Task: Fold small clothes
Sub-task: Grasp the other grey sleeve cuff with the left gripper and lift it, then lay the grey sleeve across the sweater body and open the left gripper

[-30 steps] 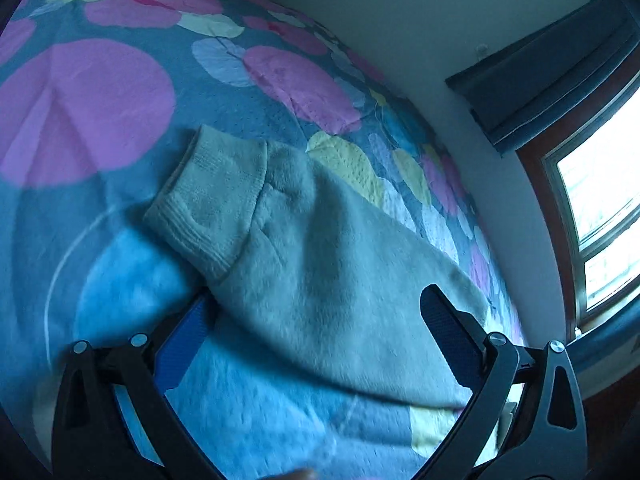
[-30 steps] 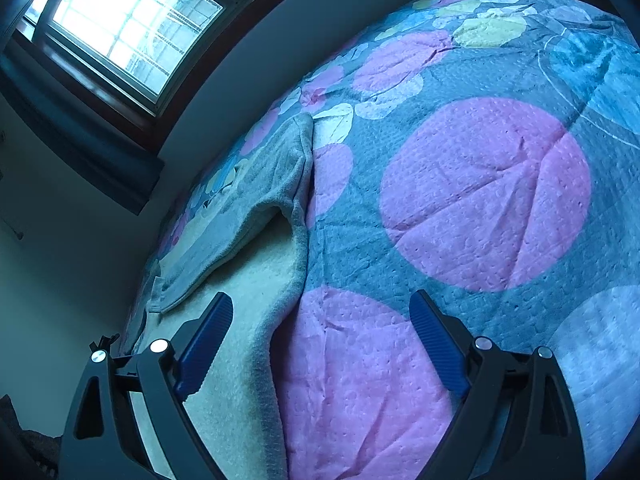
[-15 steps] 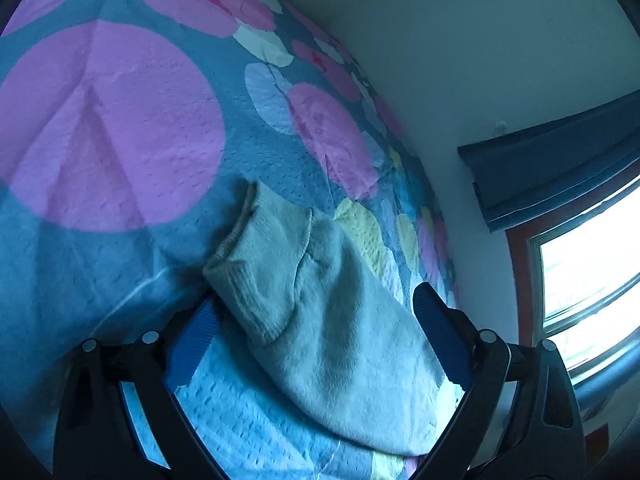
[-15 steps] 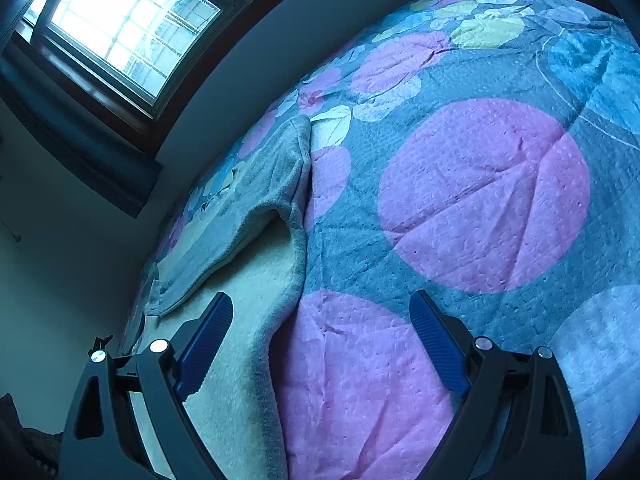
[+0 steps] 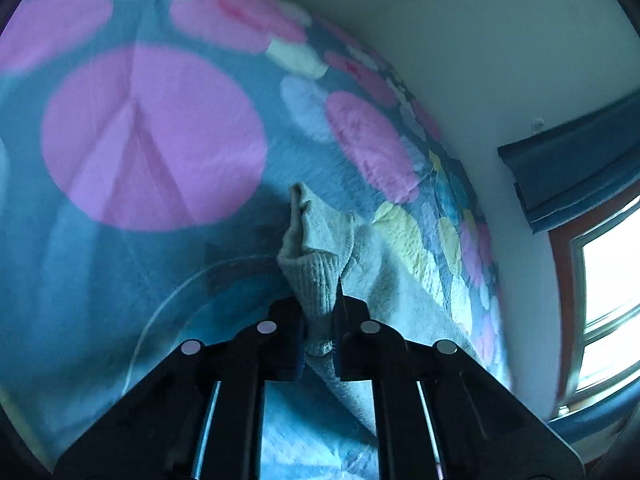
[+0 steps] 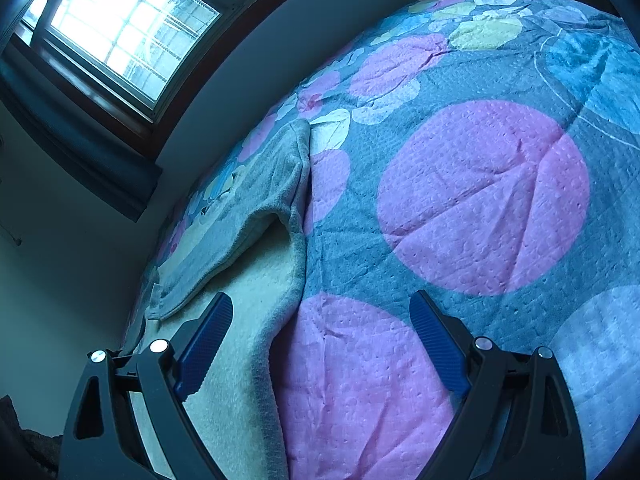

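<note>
A pale grey knitted sweater lies on a bedspread with pink and blue circles. In the left wrist view my left gripper (image 5: 318, 308) is shut on the sweater's ribbed sleeve cuff (image 5: 316, 268), which bunches up between the pads and lifts off the bed. The sleeve (image 5: 400, 312) trails down to the right. In the right wrist view the sweater body (image 6: 248, 304) lies at the lower left with a fold (image 6: 256, 192) across it. My right gripper (image 6: 320, 328) hangs open above the sweater's edge and the bedspread (image 6: 484, 196), with nothing between its fingers.
The bed runs up to a pale wall (image 5: 460, 40). A window (image 6: 128, 28) with a dark blue blind (image 5: 576, 160) stands beside the bed. The bedspread stretches wide to the right of the sweater in the right wrist view.
My left gripper has shut on the sleeve cuff and lifted it, bunching the fabric. The left view has swung toward the wall. The right gripper has stayed still.
</note>
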{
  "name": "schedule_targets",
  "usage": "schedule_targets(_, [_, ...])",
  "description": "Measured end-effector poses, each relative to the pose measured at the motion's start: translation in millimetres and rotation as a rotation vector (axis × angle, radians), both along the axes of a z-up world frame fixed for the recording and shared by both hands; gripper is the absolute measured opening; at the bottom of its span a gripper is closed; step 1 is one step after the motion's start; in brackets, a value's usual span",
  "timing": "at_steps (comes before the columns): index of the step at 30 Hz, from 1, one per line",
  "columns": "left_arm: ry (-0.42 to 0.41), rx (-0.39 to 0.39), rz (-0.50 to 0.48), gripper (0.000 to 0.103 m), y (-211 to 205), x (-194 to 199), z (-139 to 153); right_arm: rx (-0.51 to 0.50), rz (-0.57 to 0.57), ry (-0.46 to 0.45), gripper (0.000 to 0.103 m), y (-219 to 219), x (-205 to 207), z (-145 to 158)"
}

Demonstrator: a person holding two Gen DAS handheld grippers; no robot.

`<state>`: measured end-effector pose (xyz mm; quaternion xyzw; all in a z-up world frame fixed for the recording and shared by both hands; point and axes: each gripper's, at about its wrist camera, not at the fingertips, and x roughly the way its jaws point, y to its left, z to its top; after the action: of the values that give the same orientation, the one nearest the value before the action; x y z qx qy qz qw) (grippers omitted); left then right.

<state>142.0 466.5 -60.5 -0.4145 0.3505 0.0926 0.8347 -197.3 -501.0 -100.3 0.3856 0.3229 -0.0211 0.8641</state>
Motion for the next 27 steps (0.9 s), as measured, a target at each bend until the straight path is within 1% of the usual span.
schedule_targets(2, [-0.002, 0.062, 0.008, 0.009, -11, -3, 20, 0.000, 0.000, 0.000, 0.089, 0, 0, 0])
schedule_targets(5, [-0.025, 0.194, 0.001, 0.009, -43, -7, 61, 0.000, 0.000, 0.000, 0.089, 0, 0, 0])
schedule_targets(8, [-0.067, 0.268, -0.031, 0.009, -79, -8, 95, 0.001, -0.001, -0.002, 0.089, 0, 0, 0])
schedule_targets(11, [-0.132, 0.330, -0.109, 0.009, -138, -6, 133, 0.004, -0.001, -0.004, 0.089, -1, 0, 1])
schedule_targets(14, [-0.191, 0.349, -0.199, 0.009, -194, -1, 159, 0.007, -0.001, -0.008, 0.089, -2, -1, 1])
schedule_targets(16, [-0.226, 0.352, -0.275, 0.009, -242, 0, 174, 0.009, -0.001, -0.011, 0.089, -2, -1, 1])
schedule_targets(19, [-0.264, 0.355, -0.392, 0.009, -319, 1, 188, 0.016, -0.003, -0.017, 0.089, -2, -2, 1])
schedule_targets(22, [-0.296, 0.381, -0.491, 0.009, -391, -1, 192, 0.019, -0.003, -0.020, 0.089, -3, -2, 1])
schedule_targets(27, [-0.295, 0.314, -0.650, 0.009, -504, -5, 178, 0.021, -0.003, -0.022, 0.089, -4, -2, 1])
